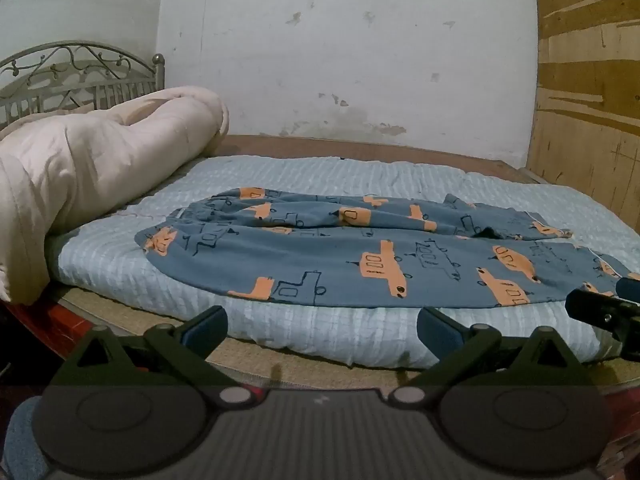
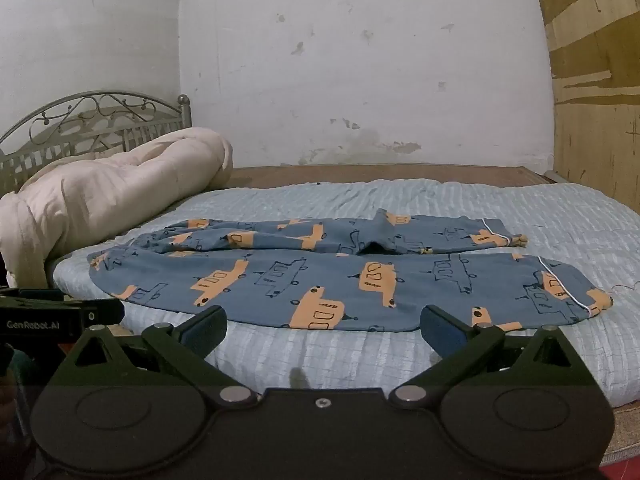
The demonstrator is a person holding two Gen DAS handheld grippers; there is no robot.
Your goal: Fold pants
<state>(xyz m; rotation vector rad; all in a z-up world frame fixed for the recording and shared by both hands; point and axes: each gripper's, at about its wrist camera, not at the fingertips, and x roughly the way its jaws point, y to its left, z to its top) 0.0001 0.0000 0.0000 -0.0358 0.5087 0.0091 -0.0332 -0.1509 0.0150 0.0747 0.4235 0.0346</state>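
Note:
Blue pants (image 1: 340,256) with orange vehicle prints lie spread on a light blue mattress pad (image 1: 280,176), waistband to the left, leg cuffs to the right. The two legs lie side by side, the far one rumpled. They also show in the right wrist view (image 2: 340,276). My left gripper (image 1: 320,326) is open and empty, just short of the pants' near edge. My right gripper (image 2: 322,326) is open and empty, close to the near leg. The right gripper shows at the right edge of the left wrist view (image 1: 600,308).
A rolled cream comforter (image 1: 80,168) lies at the left by a metal headboard (image 1: 80,76). A white stained wall stands behind the bed. A wooden panel (image 1: 588,80) stands at the right. The red bed frame edge (image 1: 60,320) runs below the pad.

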